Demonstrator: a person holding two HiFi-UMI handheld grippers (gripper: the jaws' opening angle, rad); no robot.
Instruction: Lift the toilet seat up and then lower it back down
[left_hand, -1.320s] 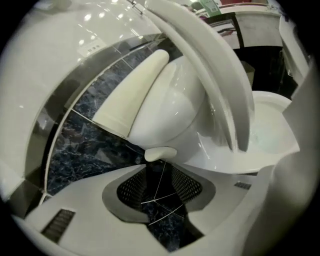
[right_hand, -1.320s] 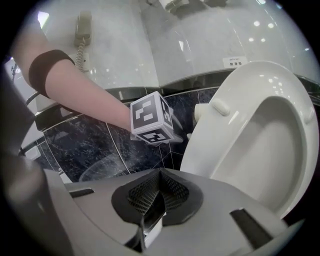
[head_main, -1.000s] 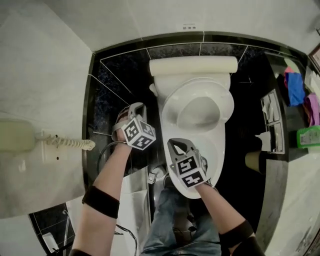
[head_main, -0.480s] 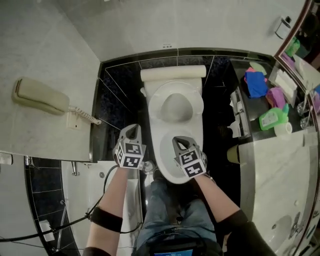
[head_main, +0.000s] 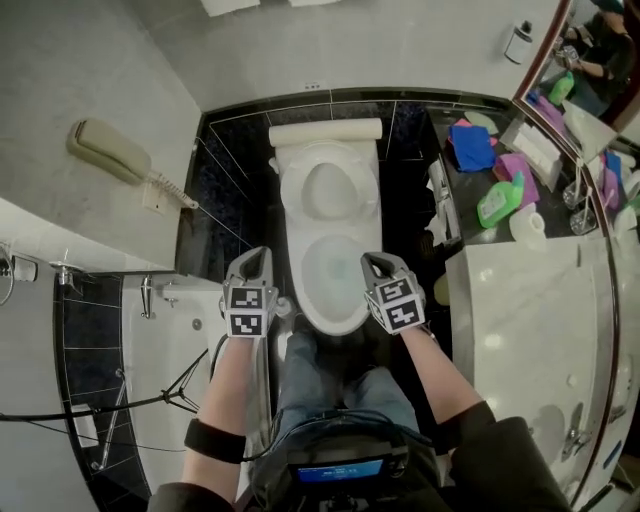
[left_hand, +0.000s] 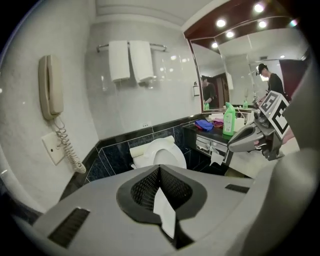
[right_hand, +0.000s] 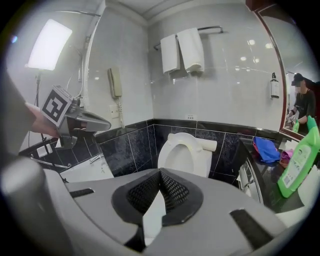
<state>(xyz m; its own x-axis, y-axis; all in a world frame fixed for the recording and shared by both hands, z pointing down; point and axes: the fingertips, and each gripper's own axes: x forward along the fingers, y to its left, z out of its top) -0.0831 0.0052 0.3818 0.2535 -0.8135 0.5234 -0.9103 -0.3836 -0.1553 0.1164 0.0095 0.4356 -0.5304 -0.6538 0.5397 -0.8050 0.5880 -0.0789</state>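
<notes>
The white toilet stands against the black-tiled wall. Its seat is raised and leans back on the tank; the open bowl lies below it. In both gripper views the seat shows as an upright oval ring. My left gripper hangs left of the bowl's front, shut and holding nothing. My right gripper hangs right of the bowl's front, also shut and holding nothing. Neither touches the toilet.
A wall phone with a coiled cord hangs at the left. Towels hang on a rail above the tank. On the right, a counter carries a green bottle and a blue cloth. My jeans are below the bowl.
Both grippers have drawn back from the toilet and risen, so more of the room shows. The left gripper has rolled. The seat stays raised.
</notes>
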